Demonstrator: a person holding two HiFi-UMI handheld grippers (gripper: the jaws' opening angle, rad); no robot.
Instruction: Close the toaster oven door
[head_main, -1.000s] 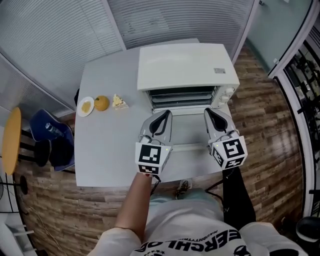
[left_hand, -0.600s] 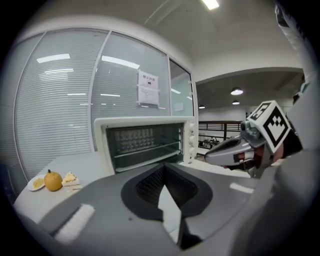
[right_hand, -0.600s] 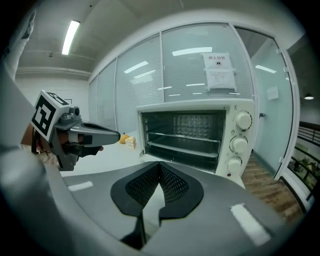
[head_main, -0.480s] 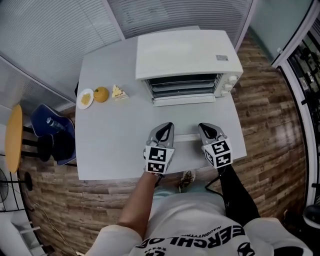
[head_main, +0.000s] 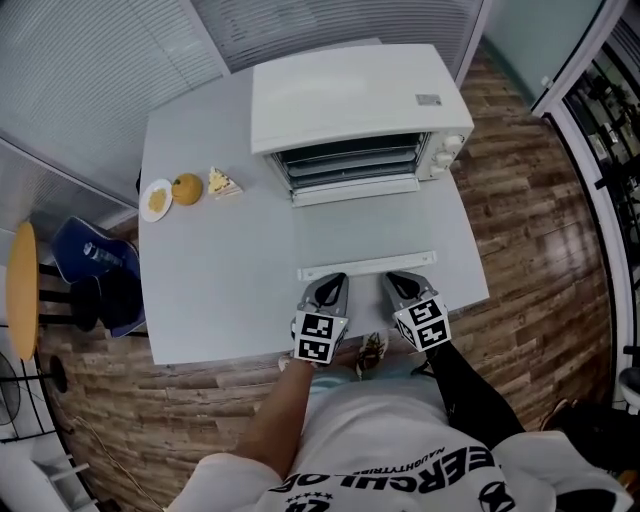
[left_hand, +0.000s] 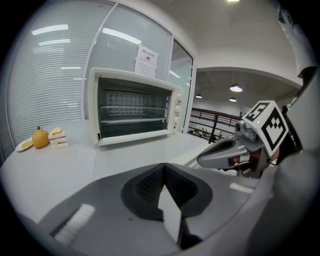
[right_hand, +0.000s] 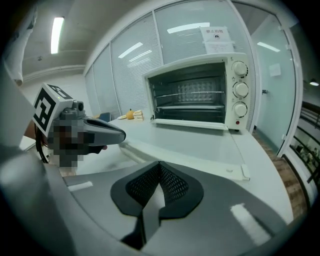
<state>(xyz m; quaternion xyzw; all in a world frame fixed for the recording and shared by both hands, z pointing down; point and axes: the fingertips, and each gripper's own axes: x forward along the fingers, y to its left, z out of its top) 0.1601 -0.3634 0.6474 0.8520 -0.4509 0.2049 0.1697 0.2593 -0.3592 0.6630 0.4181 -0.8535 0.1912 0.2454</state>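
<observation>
From the head view we see the toaster oven at the far side of the table, its door dropped flat onto the tabletop toward us. The door's handle lies crosswise just beyond both gripper tips. We cannot tell from above whether either tip touches it.

The left gripper and right gripper sit side by side at the table's near edge, pointing at the oven. Only the gripper views show their jaws. On the left gripper the ribbed pads are pressed together with nothing between them. The right gripper is clenched the same way, also empty.

These low views also look straight into the oven, showing wire racks inside and three knobs on its right side. A paper notice hangs on the glass wall behind it. Each gripper view catches the other gripper at its edge, where it covers part of the room.

Left of the oven and well apart from the door, a plate, an orange and a slice of cake stand in a row. Beyond the table's left side a blue chair rests on the wooden floor.
</observation>
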